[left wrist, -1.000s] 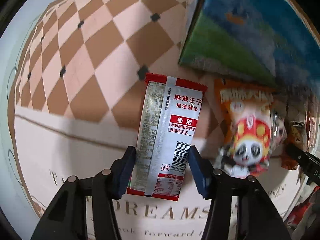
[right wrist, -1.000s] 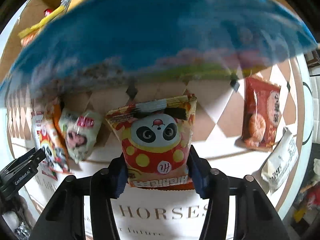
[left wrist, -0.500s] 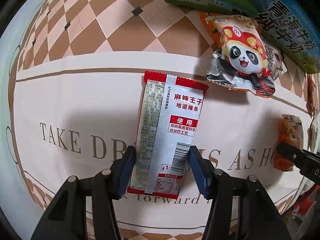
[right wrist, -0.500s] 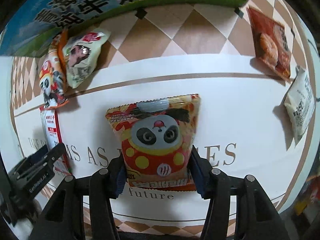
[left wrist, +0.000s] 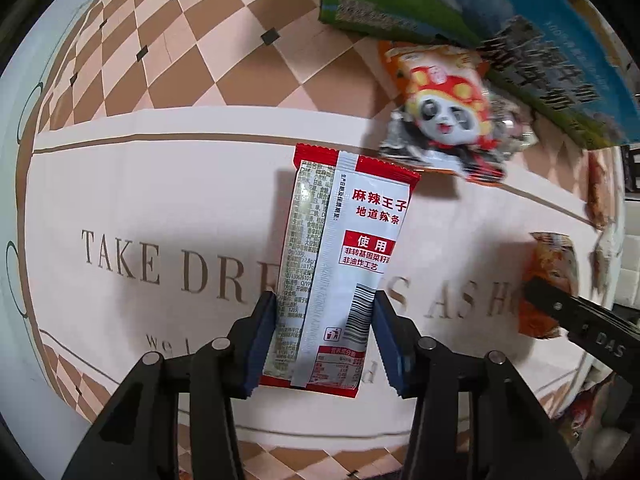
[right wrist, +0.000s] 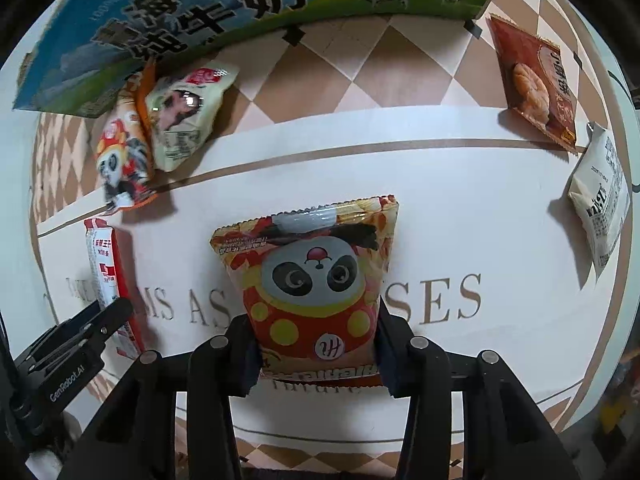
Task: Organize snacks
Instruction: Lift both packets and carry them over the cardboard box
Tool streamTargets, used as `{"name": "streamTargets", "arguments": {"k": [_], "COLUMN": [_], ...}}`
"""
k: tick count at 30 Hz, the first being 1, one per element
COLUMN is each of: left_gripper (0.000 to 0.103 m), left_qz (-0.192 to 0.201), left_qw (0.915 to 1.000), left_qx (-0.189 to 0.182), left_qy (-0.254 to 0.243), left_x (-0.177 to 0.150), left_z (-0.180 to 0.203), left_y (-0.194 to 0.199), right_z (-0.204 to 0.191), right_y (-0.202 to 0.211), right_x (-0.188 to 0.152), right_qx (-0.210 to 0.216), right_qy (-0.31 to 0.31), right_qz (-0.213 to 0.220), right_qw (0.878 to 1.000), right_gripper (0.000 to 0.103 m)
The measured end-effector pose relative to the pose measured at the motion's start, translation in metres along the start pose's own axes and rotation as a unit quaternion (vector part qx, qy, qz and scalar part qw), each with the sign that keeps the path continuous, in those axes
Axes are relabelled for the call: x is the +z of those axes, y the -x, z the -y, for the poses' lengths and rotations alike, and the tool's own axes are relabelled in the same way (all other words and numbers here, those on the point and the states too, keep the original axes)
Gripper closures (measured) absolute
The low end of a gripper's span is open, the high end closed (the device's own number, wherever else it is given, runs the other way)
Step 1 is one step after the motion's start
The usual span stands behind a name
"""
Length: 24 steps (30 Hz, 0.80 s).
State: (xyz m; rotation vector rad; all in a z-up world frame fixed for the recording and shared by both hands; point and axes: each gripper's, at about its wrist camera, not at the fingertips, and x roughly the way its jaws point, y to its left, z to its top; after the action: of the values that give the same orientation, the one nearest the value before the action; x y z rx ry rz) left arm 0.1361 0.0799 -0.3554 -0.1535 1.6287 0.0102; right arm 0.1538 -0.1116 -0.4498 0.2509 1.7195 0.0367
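Over the lettered white band of the desk: left claw is clamped on the lower sides of a red-and-white spicy strip packet, back side with barcode facing the camera, packet lifted clear of the cloth. Right claw is clamped on an orange panda snack bag, pads pressed into its lower half.

Landmark is the blue-green milk carton box at the far edge. Just in front of its left end lie a second panda bag and a pale green packet, overlapping; the panda bag's top is tucked under the green one. Toward the box's right end, apart from it, a dark red pastry packet lies on the checkered area, and a white packet sits just beyond that, near the desk edge.
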Motion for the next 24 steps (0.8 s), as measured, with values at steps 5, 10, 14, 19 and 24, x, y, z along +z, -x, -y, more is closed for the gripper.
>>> {"name": "streamTargets", "arguments": {"k": [5,10,14,19,24], "left_gripper": [0.058,0.058,0.058,0.058,0.058], "left_qz": [0.035,0.089,0.125,0.154,0.147], "left_qw": [0.9988,0.9933,0.9872,0.9841,0.9860], "left_qx": [-0.032,-0.073,-0.094,-0.077,-0.060], "left_qy": [-0.009,-0.016,-0.028,-0.045,-0.052], "left_x": [-0.003,0.023,0.062,0.116,0.165], "left_z": [0.012,0.032,0.059,0.070,0.074], "left_y": [0.049,0.116,0.161,0.188,0.181], "right_z": [0.000,-0.003,-0.005,0.001,-0.002], "right_y": [0.035,0.097,0.151,0.212,0.233], "right_x": [-0.007,-0.003,0.013,0.050,0.096], "right_qx": [0.033,0.070,0.089,0.082,0.061], "right_qy": [0.005,0.009,0.012,0.020,0.010], "right_qz": [0.019,0.060,0.100,0.159,0.187], "right_qw": [0.999,0.996,0.991,0.984,0.980], "right_gripper": [0.055,0.055,0.055,0.055,0.055]}}
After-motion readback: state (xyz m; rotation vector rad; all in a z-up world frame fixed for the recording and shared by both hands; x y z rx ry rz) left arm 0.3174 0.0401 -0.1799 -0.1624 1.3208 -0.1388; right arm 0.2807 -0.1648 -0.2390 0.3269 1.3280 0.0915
